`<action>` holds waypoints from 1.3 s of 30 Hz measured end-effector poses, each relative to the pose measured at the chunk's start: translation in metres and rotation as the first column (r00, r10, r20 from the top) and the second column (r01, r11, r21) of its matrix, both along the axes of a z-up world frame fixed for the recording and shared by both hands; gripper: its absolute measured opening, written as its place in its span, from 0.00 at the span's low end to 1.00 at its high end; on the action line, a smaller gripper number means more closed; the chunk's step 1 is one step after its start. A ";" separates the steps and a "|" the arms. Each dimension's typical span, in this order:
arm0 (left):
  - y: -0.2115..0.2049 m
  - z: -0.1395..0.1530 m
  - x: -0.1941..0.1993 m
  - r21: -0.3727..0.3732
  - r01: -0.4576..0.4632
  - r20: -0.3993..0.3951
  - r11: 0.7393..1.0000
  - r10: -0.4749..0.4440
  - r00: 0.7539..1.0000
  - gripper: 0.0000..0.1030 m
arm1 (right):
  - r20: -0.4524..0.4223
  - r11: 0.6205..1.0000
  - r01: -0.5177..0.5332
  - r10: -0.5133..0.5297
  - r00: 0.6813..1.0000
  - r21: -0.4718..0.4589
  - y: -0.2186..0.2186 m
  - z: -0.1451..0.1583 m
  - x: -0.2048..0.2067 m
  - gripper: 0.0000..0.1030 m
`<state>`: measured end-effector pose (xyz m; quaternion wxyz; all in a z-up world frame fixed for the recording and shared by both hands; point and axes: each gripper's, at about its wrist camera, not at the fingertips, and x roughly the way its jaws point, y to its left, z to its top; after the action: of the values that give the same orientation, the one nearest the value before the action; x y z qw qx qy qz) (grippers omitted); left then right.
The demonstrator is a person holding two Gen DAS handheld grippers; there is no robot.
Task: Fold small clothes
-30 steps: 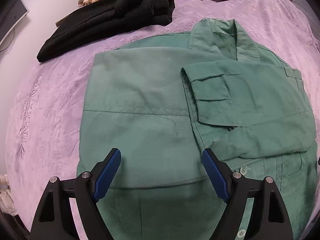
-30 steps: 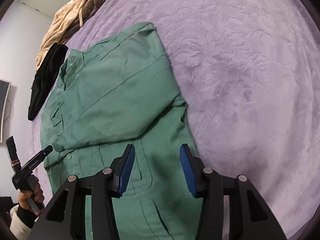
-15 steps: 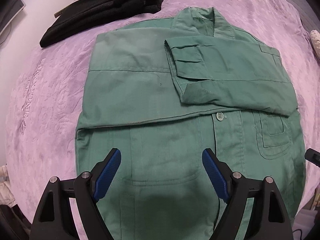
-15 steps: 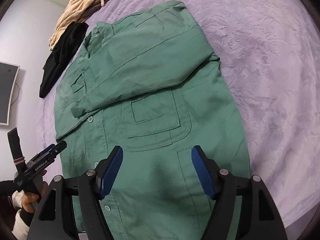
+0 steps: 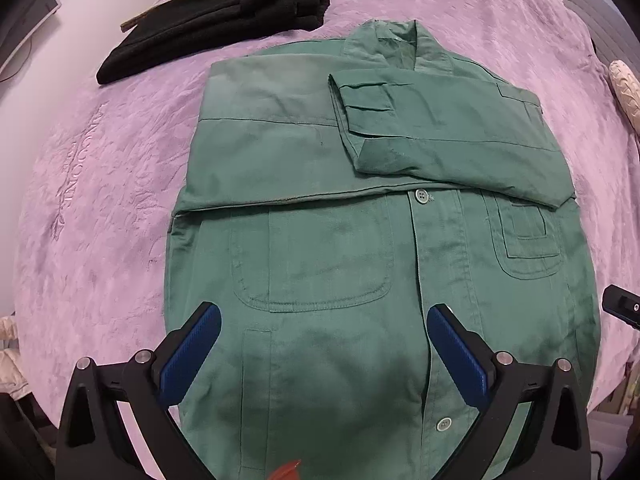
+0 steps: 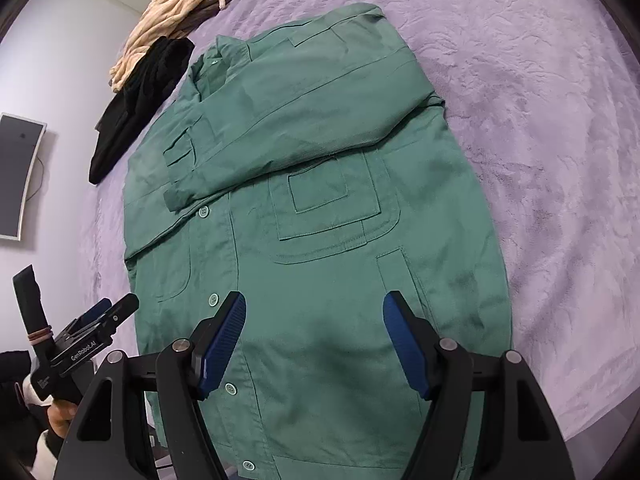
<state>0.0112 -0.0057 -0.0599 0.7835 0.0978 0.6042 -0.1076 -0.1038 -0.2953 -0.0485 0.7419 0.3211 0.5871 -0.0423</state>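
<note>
With both sleeves laid across the chest of the green jacket on the purple bedspread, the left gripper and right gripper hang empty, jaws opening, so the 2 probably next pinch its hem.

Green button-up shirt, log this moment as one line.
green button-up shirt: flat, sleeves folded across chest | left gripper: opening, empty | right gripper: opening, empty

Bare purple blanket beside green shirt, black garment blocking far edge
</note>
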 end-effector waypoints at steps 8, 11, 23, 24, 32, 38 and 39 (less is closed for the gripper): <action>0.013 0.000 -0.019 -0.007 0.013 -0.025 1.000 -0.013 1.000 1.00 | 0.047 0.998 -0.060 0.059 0.997 0.032 0.024 0.012 -0.012 0.85; 0.020 -0.003 -0.023 -0.014 0.013 -0.036 1.000 -0.013 0.999 1.00 | 0.039 0.995 -0.067 0.064 0.997 0.074 0.034 0.009 -0.016 0.85; 0.048 -0.025 -0.039 -0.077 0.072 -0.110 0.994 -0.080 0.991 1.00 | -0.058 0.983 0.005 0.006 0.998 0.183 0.072 -0.014 -0.042 0.85; 0.051 -0.026 -0.040 -0.076 0.076 -0.111 0.994 -0.084 0.990 1.00 | -0.064 0.984 0.007 0.004 0.998 0.180 0.073 -0.016 -0.046 0.85; 0.109 -0.026 -0.062 -0.105 -0.048 -0.131 0.993 0.034 0.991 1.00 | -0.109 0.987 0.044 -0.027 0.994 0.153 0.047 -0.024 -0.082 0.85; 0.149 -0.043 -0.088 -0.092 -0.180 -0.187 0.979 0.161 0.969 1.00 | -0.097 0.998 0.051 -0.048 0.994 0.034 -0.002 -0.017 -0.115 0.85; 0.154 -0.049 -0.091 -0.081 -0.198 -0.204 0.977 0.178 0.963 1.00 | -0.105 0.998 0.065 -0.063 0.992 0.012 -0.012 -0.018 -0.123 0.85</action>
<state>-0.0796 0.1480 -0.1093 0.7309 -0.0107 0.6786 -0.0721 -0.2264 -0.3068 -0.0668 0.7059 0.3428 0.6148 -0.0783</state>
